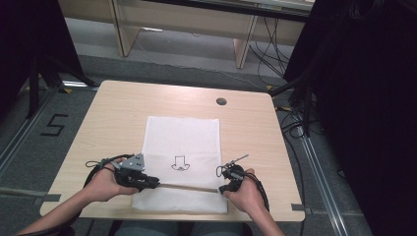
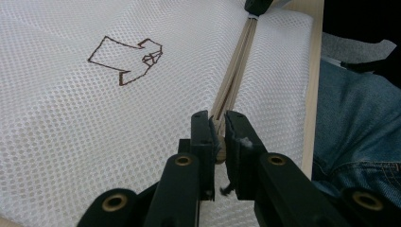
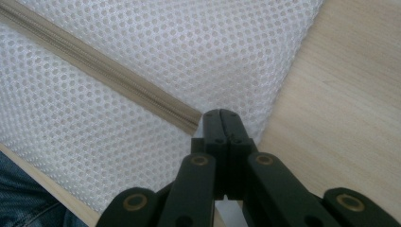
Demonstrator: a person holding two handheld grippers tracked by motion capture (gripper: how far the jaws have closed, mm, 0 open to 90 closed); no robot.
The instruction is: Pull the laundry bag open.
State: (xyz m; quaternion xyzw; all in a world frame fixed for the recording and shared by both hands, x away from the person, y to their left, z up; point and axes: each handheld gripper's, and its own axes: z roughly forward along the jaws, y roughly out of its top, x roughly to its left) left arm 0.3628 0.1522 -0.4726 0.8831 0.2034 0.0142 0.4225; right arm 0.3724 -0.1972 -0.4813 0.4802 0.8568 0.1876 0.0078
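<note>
While my left tongs (image 2: 216, 137) pinch the zipper pull (image 2: 218, 144) and my right tongs (image 3: 222, 124) clamp the mesh bag (image 3: 142, 56) at the zipper's (image 3: 104, 71) end, a hard tug could slip the pull free.

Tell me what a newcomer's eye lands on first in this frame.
A white mesh bag lies flat mid-table, a small dark shirt outline drawn on it. Across its near end runs a tan zipper: the left tool grips the zipper at one end, and the right tool is shut at the other.

White honeycomb mesh bag (image 1: 182, 137) with beige zipper (image 3: 101, 71), brown outline drawing (image 2: 126, 60), pale wood table (image 1: 118, 113).
</note>
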